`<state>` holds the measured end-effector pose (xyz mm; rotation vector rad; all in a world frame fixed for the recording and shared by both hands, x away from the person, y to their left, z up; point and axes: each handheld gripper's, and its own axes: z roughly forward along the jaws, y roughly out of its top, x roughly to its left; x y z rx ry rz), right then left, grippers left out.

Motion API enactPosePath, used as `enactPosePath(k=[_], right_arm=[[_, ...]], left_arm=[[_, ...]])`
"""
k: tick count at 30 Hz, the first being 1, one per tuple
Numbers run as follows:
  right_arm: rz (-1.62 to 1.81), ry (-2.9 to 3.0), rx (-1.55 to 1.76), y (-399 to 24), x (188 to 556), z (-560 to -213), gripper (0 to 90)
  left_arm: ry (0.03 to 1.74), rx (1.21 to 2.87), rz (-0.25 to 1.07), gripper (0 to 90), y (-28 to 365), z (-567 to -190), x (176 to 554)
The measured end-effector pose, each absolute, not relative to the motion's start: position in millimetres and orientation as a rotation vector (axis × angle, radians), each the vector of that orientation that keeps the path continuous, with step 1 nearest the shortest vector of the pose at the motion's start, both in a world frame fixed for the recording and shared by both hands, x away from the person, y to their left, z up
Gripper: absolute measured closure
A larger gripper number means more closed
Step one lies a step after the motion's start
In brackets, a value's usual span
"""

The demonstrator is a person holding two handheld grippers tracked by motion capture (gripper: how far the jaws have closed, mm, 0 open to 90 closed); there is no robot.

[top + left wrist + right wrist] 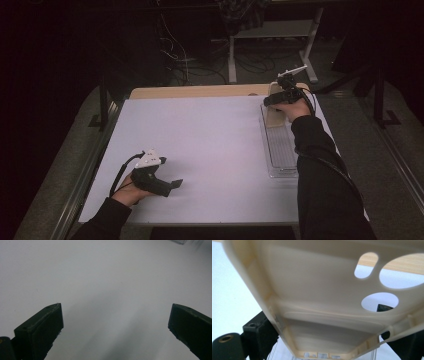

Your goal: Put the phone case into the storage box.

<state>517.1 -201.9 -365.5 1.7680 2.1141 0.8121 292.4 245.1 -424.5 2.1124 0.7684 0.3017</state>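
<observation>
Gripping cream phone case w/ right gripper, jaws pinching its sides, over clear tray at table's far right corner | left gripper near front-left edge, jaws spread, nothing held

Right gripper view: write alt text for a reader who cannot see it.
A cream phone case with camera cut-outs is clamped across its sides between the black jaws of the right hand-held gripper. Behind it lie the white table and a wooden strip.
</observation>
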Motion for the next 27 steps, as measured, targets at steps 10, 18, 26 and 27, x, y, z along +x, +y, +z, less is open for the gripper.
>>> enactPosePath(k=[10,18,26,27], right_arm=[[0.785,2.101,1.753,-198.5,523.0,-370.5,8.0],[0.775,2.085,1.747,-195.2,529.2,-373.5,7.7],[0.788,2.047,1.756,-194.3,535.4,-376.5,7.4],[0.789,2.045,1.755,-194.3,536.1,-377.0,7.4]], left_arm=[[0.764,2.110,0.298,0.0,245.1,-425.0,293.1],[0.768,2.112,0.295,0.0,245.2,-425.5,293.7],[0.764,2.118,0.292,0.0,245.2,-426.1,294.1],[0.764,2.118,0.291,0.0,245.2,-426.2,294.1]])
